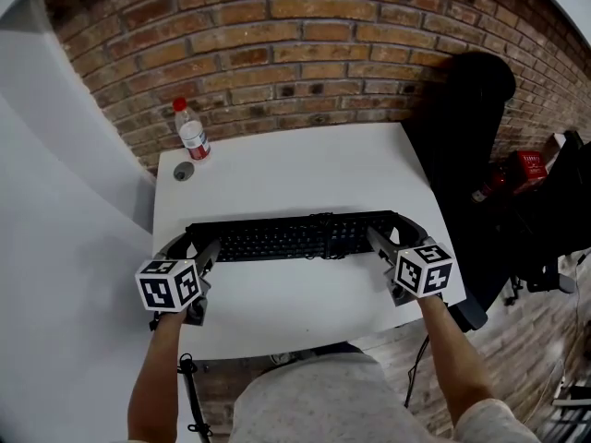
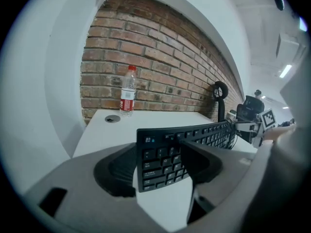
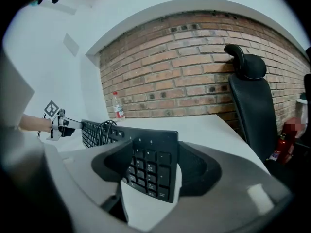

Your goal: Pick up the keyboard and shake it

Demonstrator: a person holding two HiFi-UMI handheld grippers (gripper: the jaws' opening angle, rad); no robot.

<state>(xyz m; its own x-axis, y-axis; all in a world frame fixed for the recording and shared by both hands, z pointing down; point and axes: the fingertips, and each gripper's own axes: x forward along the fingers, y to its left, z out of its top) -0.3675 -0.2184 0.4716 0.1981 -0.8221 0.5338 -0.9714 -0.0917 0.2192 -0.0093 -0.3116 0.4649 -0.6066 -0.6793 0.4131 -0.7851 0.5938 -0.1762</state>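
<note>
A black keyboard [image 1: 295,236] spans the near half of the white table [image 1: 277,169], tilted with its keys toward me and seemingly raised a little off the top. My left gripper [image 1: 192,247] is shut on its left end: in the left gripper view one pad lies on the keys [image 2: 165,159] and the other behind the back edge. My right gripper [image 1: 392,233] is shut on the number-pad end [image 3: 150,171], one pad on each side of it. The keyboard's cable [image 3: 104,130] loops above the keys near the middle.
A plastic water bottle [image 1: 192,130] with a red cap stands at the table's far left corner beside a round cable hole [image 1: 184,171]. A brick wall runs behind the table. To the right stand a black office chair [image 1: 471,127] and a red fire extinguisher [image 1: 512,172].
</note>
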